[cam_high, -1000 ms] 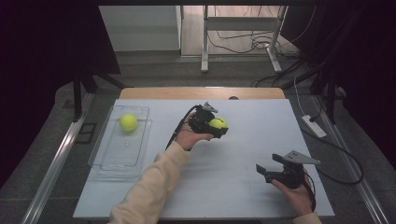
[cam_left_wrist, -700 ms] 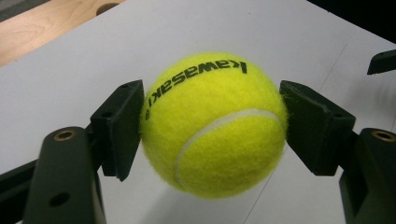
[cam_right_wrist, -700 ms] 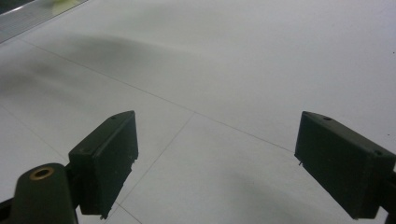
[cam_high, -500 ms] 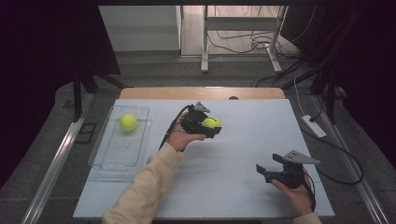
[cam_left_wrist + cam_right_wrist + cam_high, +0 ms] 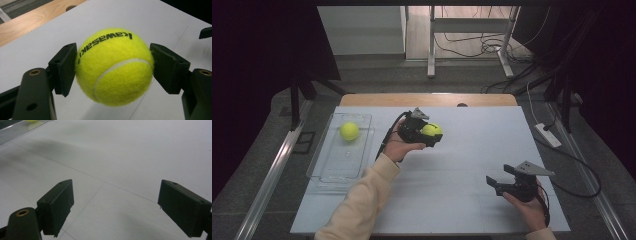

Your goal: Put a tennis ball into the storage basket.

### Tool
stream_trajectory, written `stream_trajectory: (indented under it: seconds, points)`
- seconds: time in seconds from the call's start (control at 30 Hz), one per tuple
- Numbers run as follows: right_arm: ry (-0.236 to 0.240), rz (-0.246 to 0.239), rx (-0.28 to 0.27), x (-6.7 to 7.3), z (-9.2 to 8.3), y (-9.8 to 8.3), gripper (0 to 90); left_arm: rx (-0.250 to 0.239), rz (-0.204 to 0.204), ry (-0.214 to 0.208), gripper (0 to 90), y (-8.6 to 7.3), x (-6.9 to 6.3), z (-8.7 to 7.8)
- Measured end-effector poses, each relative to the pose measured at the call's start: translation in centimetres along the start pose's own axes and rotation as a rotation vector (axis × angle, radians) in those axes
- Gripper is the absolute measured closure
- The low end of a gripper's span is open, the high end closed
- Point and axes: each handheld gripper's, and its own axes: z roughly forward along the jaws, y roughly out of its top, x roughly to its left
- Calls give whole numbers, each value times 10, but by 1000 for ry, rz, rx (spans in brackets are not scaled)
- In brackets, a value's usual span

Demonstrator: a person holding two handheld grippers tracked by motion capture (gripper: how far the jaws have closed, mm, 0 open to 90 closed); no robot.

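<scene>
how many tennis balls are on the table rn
2. One yellow felt tennis ball lies in the clear plastic tray at the table's left; the other yellow tennis ball is clamped in the left gripper, above the white tabletop.

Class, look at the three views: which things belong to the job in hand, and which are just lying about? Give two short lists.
Part of the job:
- held tennis ball, clamped in the left tongs
- clear tray
- second tennis ball, in that tray

Lying about:
- right tongs, open, nothing between them
- power strip beside the table
- floor cables beyond the table
</scene>
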Motion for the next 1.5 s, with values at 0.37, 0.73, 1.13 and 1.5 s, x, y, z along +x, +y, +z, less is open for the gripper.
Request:
stream_trajectory:
  seconds: [0.37, 0.73, 1.13, 1.5]
  points:
    - [-3, -4, 3, 1, 0, 0, 132, -20, -16, 16, 269, -6, 6, -11]
    - [-4, -6, 4, 1, 0, 0, 132, -43, -36, 35, 270, -8, 12, -23]
    - [-3, -6, 3, 1, 1, 0, 132, -54, -55, 63, 270, -14, 22, -38]
    - [-3, -6, 6, 1, 1, 0, 132, -66, -69, 80, 270, -19, 28, -48]
